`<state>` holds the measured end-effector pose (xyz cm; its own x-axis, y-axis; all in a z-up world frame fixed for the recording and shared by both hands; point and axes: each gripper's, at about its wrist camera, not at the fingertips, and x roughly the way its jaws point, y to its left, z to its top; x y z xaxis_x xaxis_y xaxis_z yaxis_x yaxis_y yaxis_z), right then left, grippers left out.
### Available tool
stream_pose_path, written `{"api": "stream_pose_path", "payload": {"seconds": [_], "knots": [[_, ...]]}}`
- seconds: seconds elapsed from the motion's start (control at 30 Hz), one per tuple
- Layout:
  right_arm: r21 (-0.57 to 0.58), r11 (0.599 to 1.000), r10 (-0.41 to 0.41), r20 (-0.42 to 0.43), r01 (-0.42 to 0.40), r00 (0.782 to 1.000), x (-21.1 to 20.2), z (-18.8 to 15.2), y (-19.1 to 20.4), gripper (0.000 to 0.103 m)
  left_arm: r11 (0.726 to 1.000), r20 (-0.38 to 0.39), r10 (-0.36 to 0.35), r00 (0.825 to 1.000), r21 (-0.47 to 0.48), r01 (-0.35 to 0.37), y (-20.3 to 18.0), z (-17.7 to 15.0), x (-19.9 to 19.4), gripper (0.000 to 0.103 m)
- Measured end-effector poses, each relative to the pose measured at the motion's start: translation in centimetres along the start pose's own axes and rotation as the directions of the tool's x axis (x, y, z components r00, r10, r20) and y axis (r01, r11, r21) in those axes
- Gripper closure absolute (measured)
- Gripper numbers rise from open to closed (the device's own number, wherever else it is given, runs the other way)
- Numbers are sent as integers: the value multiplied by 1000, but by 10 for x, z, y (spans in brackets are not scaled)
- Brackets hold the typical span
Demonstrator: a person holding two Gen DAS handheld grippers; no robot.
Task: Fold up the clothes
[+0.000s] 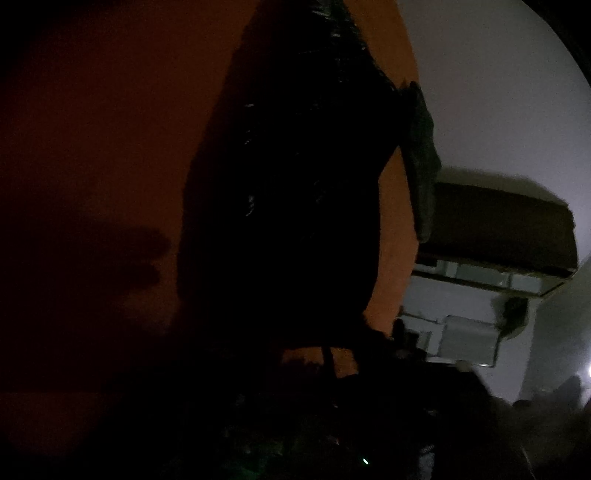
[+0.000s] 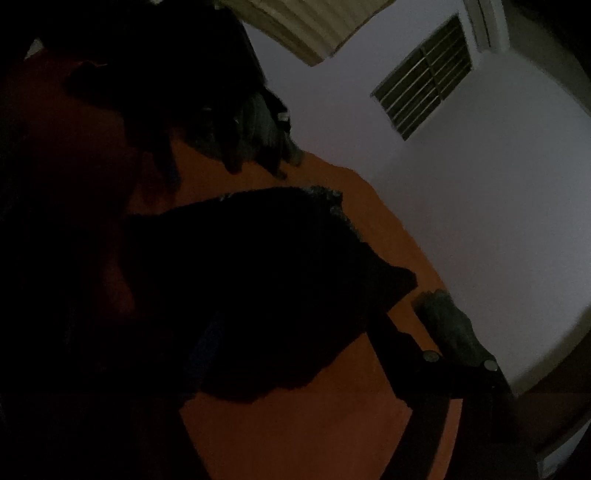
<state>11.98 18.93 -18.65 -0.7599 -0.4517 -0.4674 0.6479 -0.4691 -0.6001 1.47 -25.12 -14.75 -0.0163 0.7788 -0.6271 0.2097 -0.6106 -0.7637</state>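
Observation:
The frames are very dark. A black garment [image 1: 288, 177] lies spread on an orange surface [image 1: 118, 110]; in the right wrist view the garment [image 2: 258, 280] fills the middle over the same orange surface [image 2: 314, 424]. My right gripper [image 2: 295, 299] shows only its right grey-green finger [image 2: 450, 328], far out from the middle and just past the garment's corner. That finger [image 1: 421, 158] also appears beside the corner in the left wrist view. My left gripper [image 2: 255, 147] hovers at the garment's far edge, its jaws lost in shadow.
A white wall [image 2: 443, 221] borders the orange surface on the right. A barred vent [image 2: 424, 81] and a ribbed pale panel [image 2: 306, 26] are high up. A brown cabinet [image 1: 495, 229] and white boxes [image 1: 469, 339] stand beyond the surface's edge.

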Motion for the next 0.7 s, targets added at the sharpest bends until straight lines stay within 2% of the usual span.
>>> {"api": "stream_pose_path", "payload": {"seconds": [0.1,0.17,0.23,0.27,0.3,0.33,0.37,0.47,0.57,0.63,0.7], "knots": [[14,1000,1,-14,-1,1000,14,8,-4,21,998,-58,47,997,38,-45,-12,4,29,27],[-27,999,27,-91,-30,995,36,10,3,17,997,-82,70,994,28,-68,-7,6,44,26],[-82,995,43,-174,-58,984,53,9,14,17,999,-67,51,996,3,-51,-2,9,51,27],[-84,994,56,-193,-74,979,57,7,16,17,999,-46,28,999,-17,-29,-1,11,54,34],[-84,993,69,-208,-88,976,61,6,17,17,1000,-22,23,999,-17,-24,-4,11,50,46],[-72,993,74,-197,-90,978,59,6,14,17,1000,3,24,1000,-11,-24,-8,11,45,76],[-62,994,78,-187,-91,979,57,6,12,17,1000,10,28,1000,-4,-28,-9,11,41,88],[-69,997,5,-181,-18,984,60,6,8,17,999,14,46,999,18,-46,-12,9,27,89],[24,992,-122,-171,128,978,59,-3,-12,17,997,19,63,998,40,-63,-15,7,14,89],[96,988,-101,-211,124,972,58,-15,-20,17,997,19,62,998,47,-63,-15,1,7,89],[64,994,-73,-245,92,967,61,-25,-13,17,996,21,72,997,54,-73,-2,-11,0,89]]}}
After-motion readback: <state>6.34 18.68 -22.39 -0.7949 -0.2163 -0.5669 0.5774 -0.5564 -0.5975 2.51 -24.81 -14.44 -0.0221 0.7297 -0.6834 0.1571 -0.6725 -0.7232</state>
